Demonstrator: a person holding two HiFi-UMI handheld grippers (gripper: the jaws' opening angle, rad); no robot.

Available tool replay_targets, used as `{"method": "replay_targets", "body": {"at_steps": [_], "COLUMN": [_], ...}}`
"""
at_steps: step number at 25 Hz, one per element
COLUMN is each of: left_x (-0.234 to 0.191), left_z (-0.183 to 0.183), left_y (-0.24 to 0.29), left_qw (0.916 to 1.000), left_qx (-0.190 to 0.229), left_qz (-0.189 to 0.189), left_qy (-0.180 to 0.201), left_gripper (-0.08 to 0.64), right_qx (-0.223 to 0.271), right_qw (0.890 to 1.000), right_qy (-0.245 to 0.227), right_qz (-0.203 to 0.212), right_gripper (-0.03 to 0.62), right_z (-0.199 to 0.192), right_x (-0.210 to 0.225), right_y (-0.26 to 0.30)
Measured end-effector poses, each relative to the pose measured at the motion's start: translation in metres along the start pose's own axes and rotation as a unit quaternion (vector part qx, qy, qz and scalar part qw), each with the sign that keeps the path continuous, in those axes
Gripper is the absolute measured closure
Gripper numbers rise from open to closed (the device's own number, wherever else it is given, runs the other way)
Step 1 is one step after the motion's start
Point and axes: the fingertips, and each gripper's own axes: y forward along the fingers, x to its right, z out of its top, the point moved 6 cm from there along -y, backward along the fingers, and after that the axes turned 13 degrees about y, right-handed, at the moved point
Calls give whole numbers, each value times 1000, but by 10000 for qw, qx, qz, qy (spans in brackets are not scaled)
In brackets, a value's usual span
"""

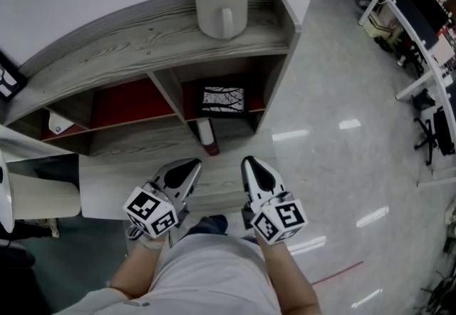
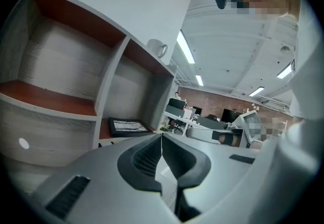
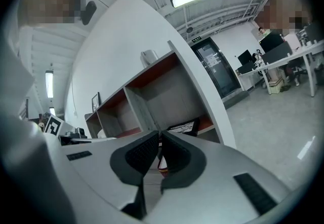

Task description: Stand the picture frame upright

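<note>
The black picture frame (image 1: 223, 100) lies flat on the red floor of the shelf's right compartment, its tree print facing up. It also shows in the left gripper view as the picture frame (image 2: 126, 126) and in the right gripper view as the picture frame (image 3: 183, 127). My left gripper (image 1: 191, 165) and right gripper (image 1: 250, 163) hover side by side in front of the grey shelf unit (image 1: 142, 39), short of the frame. Both point towards it. The left gripper (image 2: 162, 138) has its jaws pressed together with nothing in them. So does the right gripper (image 3: 159, 135).
A white mug (image 1: 222, 6) stands on the shelf top above the frame. A red and white bottle (image 1: 206, 135) lies on the lower board, just ahead of my grippers. A small white object (image 1: 58, 122) sits in the left compartment. Desks with monitors (image 1: 420, 7) stand far right.
</note>
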Motion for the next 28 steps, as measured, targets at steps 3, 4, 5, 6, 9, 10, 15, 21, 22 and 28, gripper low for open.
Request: {"method": "replay_targets", "body": {"at_steps": [3,4,5,6,9,10,15,21,22,28], "left_x": [-21,-27,-32,-37,-46,-48,-60,-68,-68,-65], "left_z": [-3,-4,-5,-6,-10,-12,-19,-23,-24,-34], "left_y": [3,4,5,7,12,13,20,30,31,47], "left_qw": [10000,9999,9998,9998,9995,9993,9993,9924,9901,9699], "left_qx": [-4,-22,-41,-50,-10,-7,-162,201,276,527], "left_qz": [-94,-117,-146,-186,-328,-366,-300,-296,-281,-58], "left_qy": [7,53,95,101,-21,-51,-123,-1173,-1348,-2377], "left_gripper": [543,543,543,543,543,543,543,543,543,541], "right_qx": [18,26,33,38,48,49,-22,-26,-37,-152], "right_qw": [9999,9998,9997,9996,9992,9990,9986,9981,9981,9989], "right_qy": [-29,-43,-58,-73,-91,-87,-239,-347,-350,-334], "right_qz": [-134,-177,-218,-259,-391,-428,-481,-512,-503,-298], "right_gripper": [561,561,561,563,561,561,561,561,561,561], "right_z": [-2,-3,-4,-5,-9,-10,-14,-11,-11,-5], "right_x": [-3,-4,-5,-6,-8,-9,-16,-16,-15,-6], "right_y": [17,22,27,32,42,45,54,47,46,41]}}
